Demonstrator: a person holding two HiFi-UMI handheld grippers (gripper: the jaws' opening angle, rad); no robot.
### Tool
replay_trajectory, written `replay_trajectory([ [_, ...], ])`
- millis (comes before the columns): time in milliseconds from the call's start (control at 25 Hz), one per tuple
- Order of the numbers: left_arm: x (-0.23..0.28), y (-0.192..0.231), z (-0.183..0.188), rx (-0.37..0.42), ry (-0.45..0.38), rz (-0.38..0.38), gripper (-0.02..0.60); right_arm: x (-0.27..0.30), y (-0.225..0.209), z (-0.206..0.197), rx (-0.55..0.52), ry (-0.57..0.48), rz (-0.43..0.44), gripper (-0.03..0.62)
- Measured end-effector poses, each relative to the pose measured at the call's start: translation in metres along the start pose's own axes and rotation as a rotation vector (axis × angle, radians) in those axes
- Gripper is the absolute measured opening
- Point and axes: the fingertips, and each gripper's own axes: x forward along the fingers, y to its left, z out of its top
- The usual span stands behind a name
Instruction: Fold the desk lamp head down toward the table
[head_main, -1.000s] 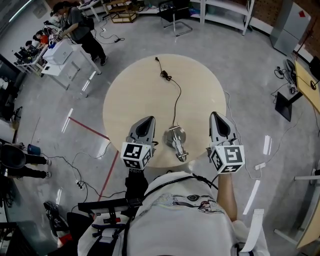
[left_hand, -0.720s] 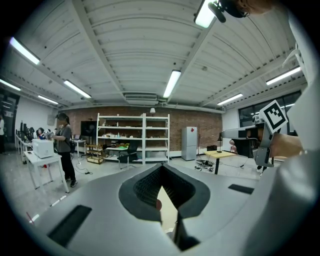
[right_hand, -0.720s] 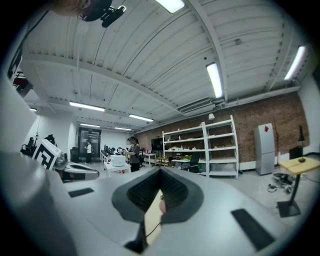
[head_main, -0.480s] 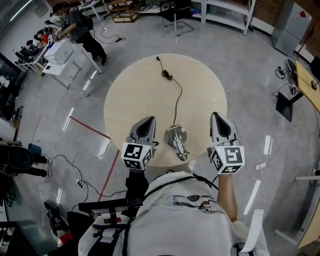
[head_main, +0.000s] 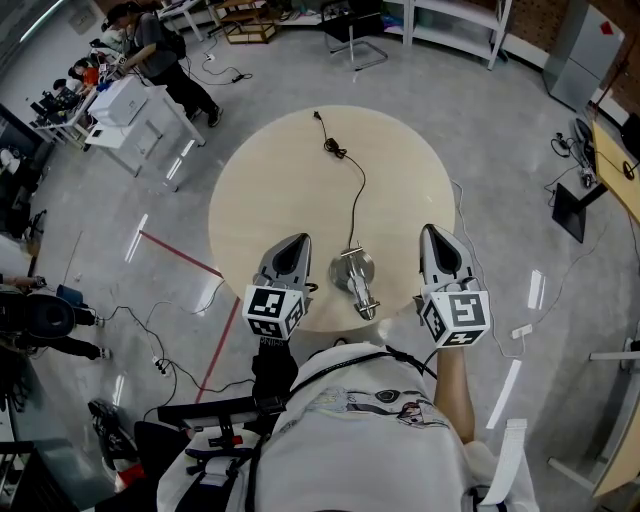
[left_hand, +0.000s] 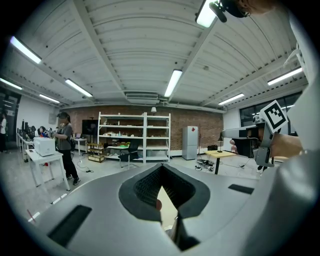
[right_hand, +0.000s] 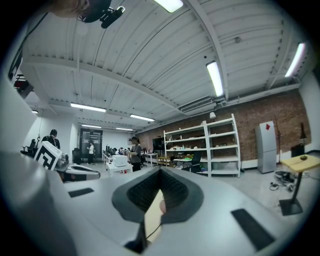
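Round pale surface (head_main: 270, 190) in a big workshop, grey floor, shelving and a person at the far benches. Desk lamp (head_main: 352, 277) stood at the near edge of the surface, its cord (head_main: 355, 195) trailing off to the far side. It sat between the two grippers, touching neither.

Left hand-held gripper (head_main: 295, 243) was closed and empty, just beside the lamp on its left. Right hand-held gripper (head_main: 431, 234) was also closed and empty, further off on the lamp's right. Left looked the nearer one, so probably the first to reach. Both pointed away from the person, roughly parallel to the lamp's long axis, which ran from the base back toward the near edge.

From steeply overhead the lamp was foreshortened: joints and head tilt were hard to make out, and I couldn't tell how far the head was folded. Neither gripper view showed the lamp clearly, only a sliver of surface through the jaws.
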Motion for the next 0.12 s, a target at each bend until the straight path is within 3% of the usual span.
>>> replay_trajectory([
  [120, -0.0003, -0.0007, -0.0015, 0.0, 0.0, 0.002, 0.002, -0.0005, -0.0007, -0.002, 0.003, 0.0, 0.002, 0.003],
])
